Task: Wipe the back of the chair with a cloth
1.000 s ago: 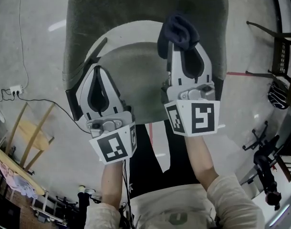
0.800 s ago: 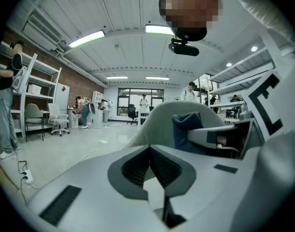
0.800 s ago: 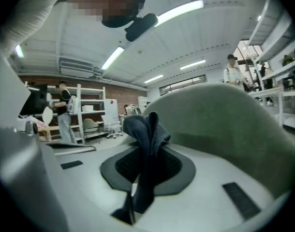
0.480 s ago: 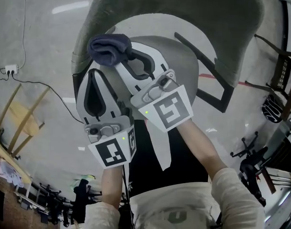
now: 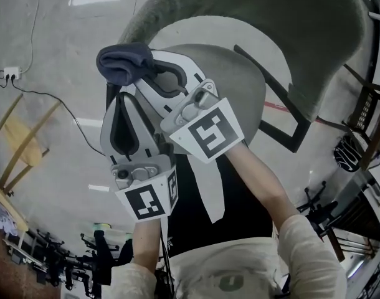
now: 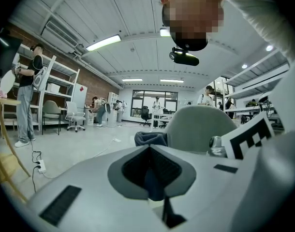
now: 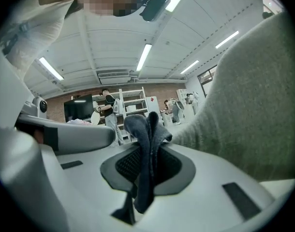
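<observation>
Grasping a dark blue cloth (image 5: 121, 64) (image 7: 147, 144) in the right gripper (image 5: 143, 73) (image 7: 148, 129), clenched on its folds, with a bunch poking out past the tips. Held in the upper left of the head view, at the left edge of the grey chair (image 5: 289, 30) (image 7: 254, 105); cannot tell whether touching. Just below and partly underneath, clenched on nothing, the left gripper (image 5: 121, 99) (image 6: 150, 148), aimed towards the cloth. Further left on the floor, a power strip (image 5: 11, 73) with its cable.
</observation>
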### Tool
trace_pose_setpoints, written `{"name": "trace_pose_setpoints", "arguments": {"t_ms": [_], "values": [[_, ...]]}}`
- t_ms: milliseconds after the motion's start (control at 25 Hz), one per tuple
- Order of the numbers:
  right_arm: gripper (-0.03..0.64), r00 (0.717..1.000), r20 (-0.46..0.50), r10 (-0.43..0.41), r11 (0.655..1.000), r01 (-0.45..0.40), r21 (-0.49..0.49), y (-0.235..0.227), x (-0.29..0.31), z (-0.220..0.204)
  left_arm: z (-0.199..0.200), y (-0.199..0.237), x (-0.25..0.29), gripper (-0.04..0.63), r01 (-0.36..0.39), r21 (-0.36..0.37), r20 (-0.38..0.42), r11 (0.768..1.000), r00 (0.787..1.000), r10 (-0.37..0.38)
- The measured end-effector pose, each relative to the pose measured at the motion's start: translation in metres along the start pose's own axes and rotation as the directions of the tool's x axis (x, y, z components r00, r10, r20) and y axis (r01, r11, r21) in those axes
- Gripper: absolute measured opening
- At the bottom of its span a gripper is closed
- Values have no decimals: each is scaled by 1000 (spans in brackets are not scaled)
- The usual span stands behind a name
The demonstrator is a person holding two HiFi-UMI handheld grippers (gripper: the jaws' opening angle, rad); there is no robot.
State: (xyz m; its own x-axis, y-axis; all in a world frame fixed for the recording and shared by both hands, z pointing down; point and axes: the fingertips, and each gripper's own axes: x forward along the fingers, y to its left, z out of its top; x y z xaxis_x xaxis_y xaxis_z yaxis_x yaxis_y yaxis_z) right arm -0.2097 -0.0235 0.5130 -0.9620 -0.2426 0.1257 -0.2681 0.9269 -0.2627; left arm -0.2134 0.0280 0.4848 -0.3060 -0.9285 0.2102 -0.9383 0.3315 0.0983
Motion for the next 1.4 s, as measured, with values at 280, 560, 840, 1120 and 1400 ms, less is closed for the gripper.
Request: {"name": "trace_pose_setpoints", "arguments": {"t_ms": [280,560,840,1120,1400], "values": [[58,1000,17,2,1000,-2,9,0,0,4,0,6,-1,15,-14,-12,5,1000,1000,14],[58,998,-42,42,999,-43,-26,13,5,-9,1,12,2,15,-13,-10,0,1000,1000,13],[58,998,5,-63,998,63,-3,-15,8,3,-1,6,5,15,5,-6,-8,1000,1000,-5],[58,979,49,-196,980,198,-27,-52,1,18,1,-4,16,15,33,-6,1,999,999,-33],[58,900,66,-431,902,432,-2,-105,-25,22,7,-15,29,15,80,27,13,996,997,-81]]}}
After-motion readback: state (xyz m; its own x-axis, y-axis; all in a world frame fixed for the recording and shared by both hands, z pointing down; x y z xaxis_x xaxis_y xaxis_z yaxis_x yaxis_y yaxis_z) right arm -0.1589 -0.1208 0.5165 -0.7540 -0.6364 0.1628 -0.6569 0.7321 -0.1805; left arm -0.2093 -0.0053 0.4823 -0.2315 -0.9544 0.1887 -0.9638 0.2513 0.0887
